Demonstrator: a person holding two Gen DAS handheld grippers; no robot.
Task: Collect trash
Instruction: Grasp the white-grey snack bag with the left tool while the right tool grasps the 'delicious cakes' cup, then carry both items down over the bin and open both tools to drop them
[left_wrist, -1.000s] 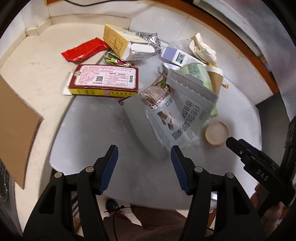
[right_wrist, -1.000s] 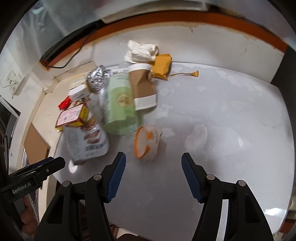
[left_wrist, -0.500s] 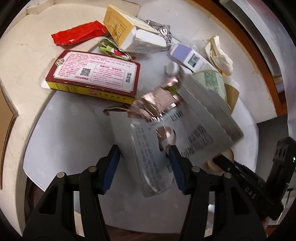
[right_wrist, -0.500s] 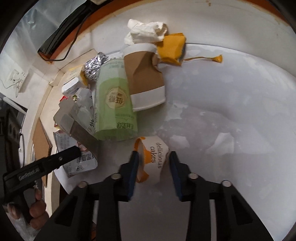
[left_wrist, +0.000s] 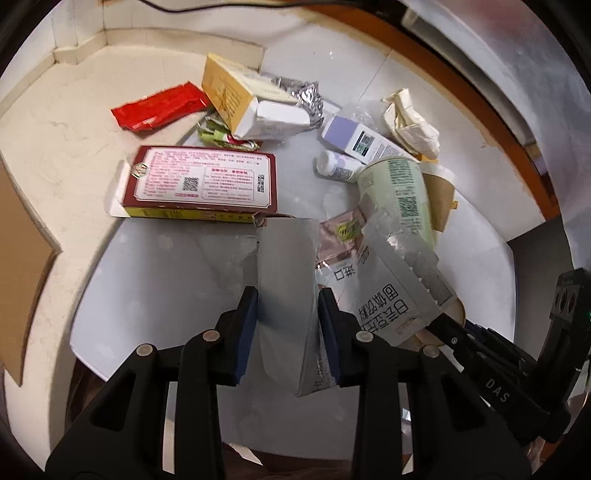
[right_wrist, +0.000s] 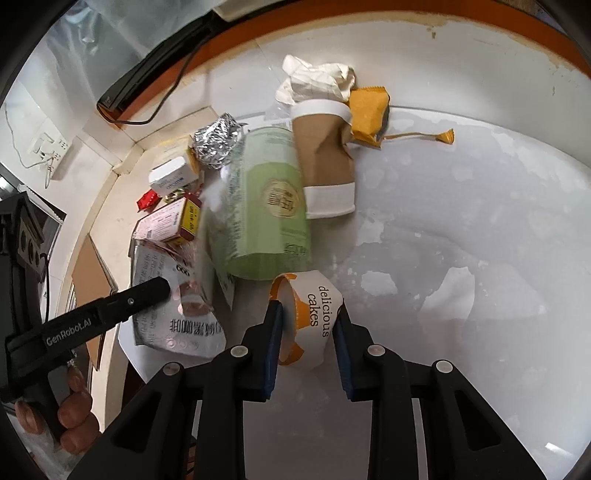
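Note:
Trash lies piled on a round white table (right_wrist: 461, 221). My left gripper (left_wrist: 288, 314) is shut on a grey foil snack pouch (left_wrist: 286, 266), which folds up between the blue pads. The pouch also shows in the right wrist view (right_wrist: 173, 325) under the left gripper's finger (right_wrist: 147, 291). My right gripper (right_wrist: 308, 325) is shut on a white and orange "delicious cakes" paper cup (right_wrist: 314, 317) lying on its side at the table's near edge.
A green cup (right_wrist: 266, 210), a brown paper cup (right_wrist: 325, 158), crumpled tissue (right_wrist: 317, 81), an orange wrapper (right_wrist: 369, 114), a foil ball (right_wrist: 216, 140), a red box (left_wrist: 203, 181), a yellow box (left_wrist: 229, 96), a red wrapper (left_wrist: 159, 107) and a purple box (left_wrist: 362, 140) lie around. Cardboard (left_wrist: 18, 258) stands left.
Both grippers closed from open: the left onto the grey pouch, lifting and folding it, the right onto the cake cup after moving forward to it.

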